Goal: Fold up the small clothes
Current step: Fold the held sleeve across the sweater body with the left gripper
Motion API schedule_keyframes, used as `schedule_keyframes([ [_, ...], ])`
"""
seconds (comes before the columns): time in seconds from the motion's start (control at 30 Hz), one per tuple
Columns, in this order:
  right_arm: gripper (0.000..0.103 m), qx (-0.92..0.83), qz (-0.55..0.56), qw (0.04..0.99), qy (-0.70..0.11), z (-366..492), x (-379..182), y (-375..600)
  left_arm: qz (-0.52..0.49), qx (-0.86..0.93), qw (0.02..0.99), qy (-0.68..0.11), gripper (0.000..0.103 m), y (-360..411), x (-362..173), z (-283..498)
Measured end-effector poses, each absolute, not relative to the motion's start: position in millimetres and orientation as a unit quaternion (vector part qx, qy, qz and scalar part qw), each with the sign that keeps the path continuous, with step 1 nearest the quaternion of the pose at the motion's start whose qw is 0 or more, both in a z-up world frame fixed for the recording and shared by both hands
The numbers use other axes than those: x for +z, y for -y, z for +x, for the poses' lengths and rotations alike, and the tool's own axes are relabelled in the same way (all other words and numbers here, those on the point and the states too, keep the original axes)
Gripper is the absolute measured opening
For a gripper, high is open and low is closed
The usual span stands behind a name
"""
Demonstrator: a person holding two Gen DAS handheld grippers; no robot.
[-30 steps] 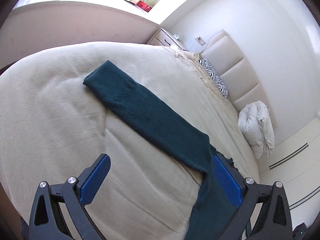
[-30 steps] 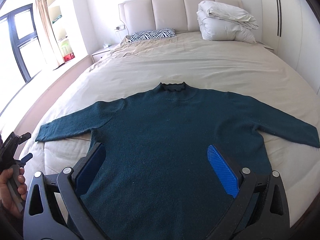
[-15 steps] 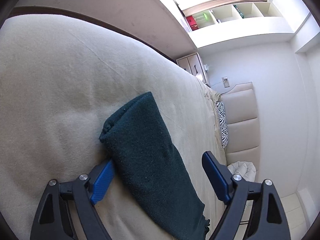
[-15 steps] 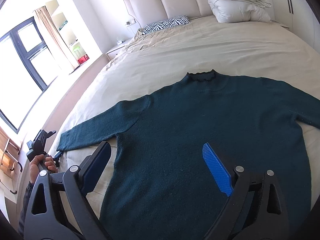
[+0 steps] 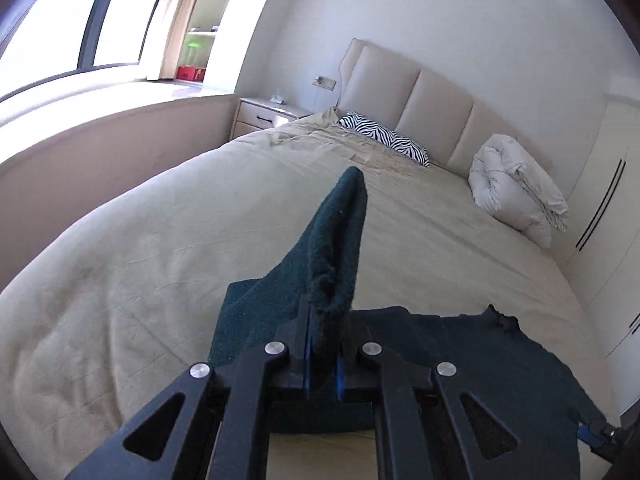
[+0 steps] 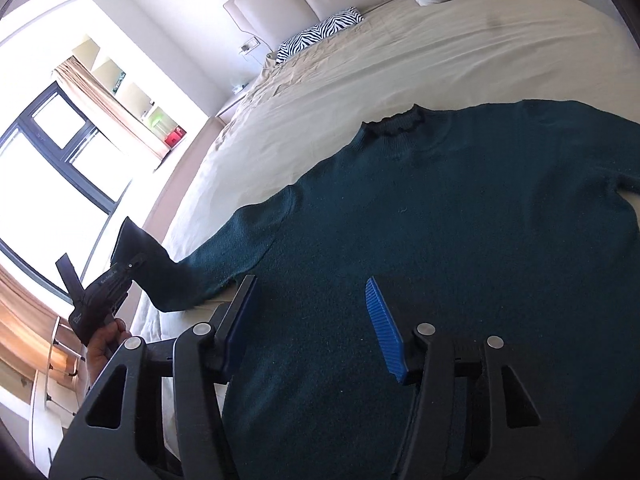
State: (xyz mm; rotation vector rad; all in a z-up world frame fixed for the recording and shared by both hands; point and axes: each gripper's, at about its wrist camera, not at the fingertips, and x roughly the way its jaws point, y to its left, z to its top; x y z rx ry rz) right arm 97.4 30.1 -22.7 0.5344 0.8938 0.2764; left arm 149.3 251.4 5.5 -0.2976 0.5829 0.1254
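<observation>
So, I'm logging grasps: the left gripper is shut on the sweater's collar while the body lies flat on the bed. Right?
Not the collar. The left gripper is shut on the sweater's sleeve cuff, as the left wrist view shows; the collar lies untouched. The body does lie flat on the bed.

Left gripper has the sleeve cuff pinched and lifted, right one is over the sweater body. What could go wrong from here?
1. The left gripper pinches only the end of the sleeve, so the cuff may slip out as it is carried over.
2. The right gripper has been closing but its pads do not yet press the sweater; unpinned, the body may drag and wrinkle across the bed.
</observation>
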Motion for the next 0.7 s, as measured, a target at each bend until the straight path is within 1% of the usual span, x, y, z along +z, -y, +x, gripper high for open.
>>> schedule_keyframes([
  [0.1, 0.053, 0.163, 0.312, 0.827, -0.439, 113.0, -35.3, -12.7, 0.005, 0.029, 0.956, -0.292, 0.009, -164.5, -2.7, 145.1],
  [0.2, 0.054, 0.199, 0.384, 0.774, -0.462, 136.7, -58.3, -3.3, 0.086, 0.016, 0.951, -0.297, 0.009, -114.5, -25.8, 135.3],
  [0.3, 0.054, 0.231, 0.432, 0.724, -0.485, 161.0, -84.0, -11.1, 0.136, 0.020, 0.946, -0.293, 0.009, -89.0, -41.1, 127.3],
  [0.4, 0.055, 0.265, 0.458, 0.684, -0.502, 185.5, -104.6, -34.9, 0.171, 0.026, 0.941, -0.290, 0.009, -72.8, -49.2, 120.7],
  [0.5, 0.055, 0.292, 0.460, 0.663, -0.513, 208.3, -113.7, -63.4, 0.199, 0.032, 0.936, -0.287, 0.009, -63.9, -53.8, 114.4],
  [0.7, 0.055, 0.314, 0.452, 0.637, -0.539, 233.6, -119.8, -101.2, 0.220, 0.041, 0.932, -0.286, 0.009, -62.3, -57.1, 115.9],
])
